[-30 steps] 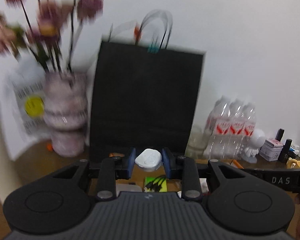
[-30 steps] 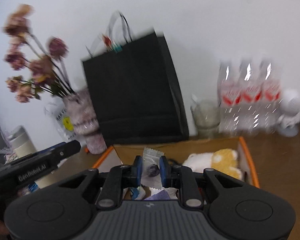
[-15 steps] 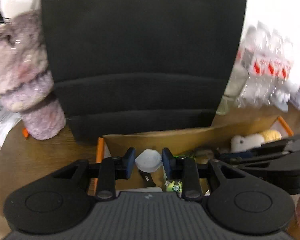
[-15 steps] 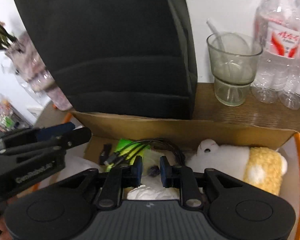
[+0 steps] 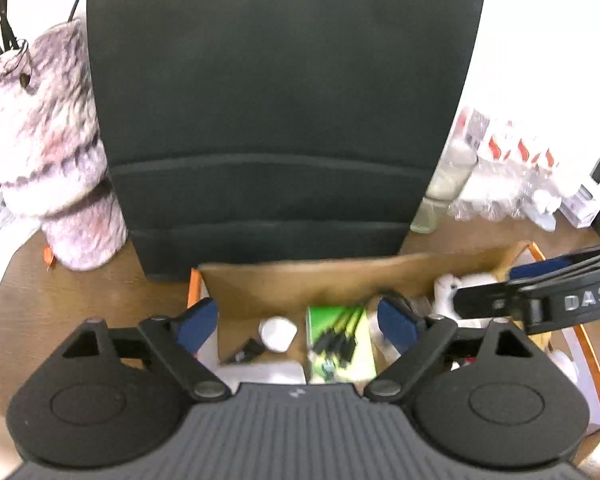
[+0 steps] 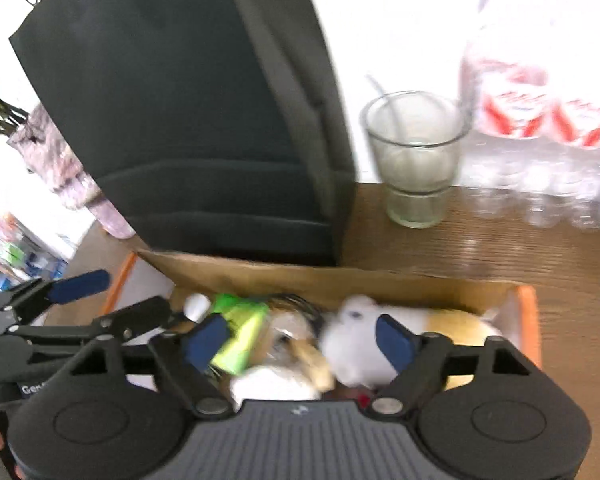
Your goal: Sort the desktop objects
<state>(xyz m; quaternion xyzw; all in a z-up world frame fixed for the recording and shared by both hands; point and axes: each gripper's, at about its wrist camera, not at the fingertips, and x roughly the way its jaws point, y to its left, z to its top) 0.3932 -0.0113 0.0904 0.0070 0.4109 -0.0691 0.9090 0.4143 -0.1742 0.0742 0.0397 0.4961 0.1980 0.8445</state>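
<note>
Both tongs, left (image 5: pixel 296 318) and right (image 6: pixel 300 340), are swinging open over the cardboard box (image 5: pixel 300 280) on the tabletop, nothing pinched, and that little white case (image 5: pixel 277 333) inside looks light, hard and slippery, so I'd pinch its flat sides.

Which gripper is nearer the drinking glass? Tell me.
Right. The right gripper hangs over the box's end nearest the glass; the left gripper is over the far end, toward the vase.

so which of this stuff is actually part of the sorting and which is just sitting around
Part of the job:
cardboard box with orange rim
small white round case
green packet with black cables
white and yellow plush toy

Lying about:
black paper bag
clear drinking glass
fuzzy pink vase
</note>
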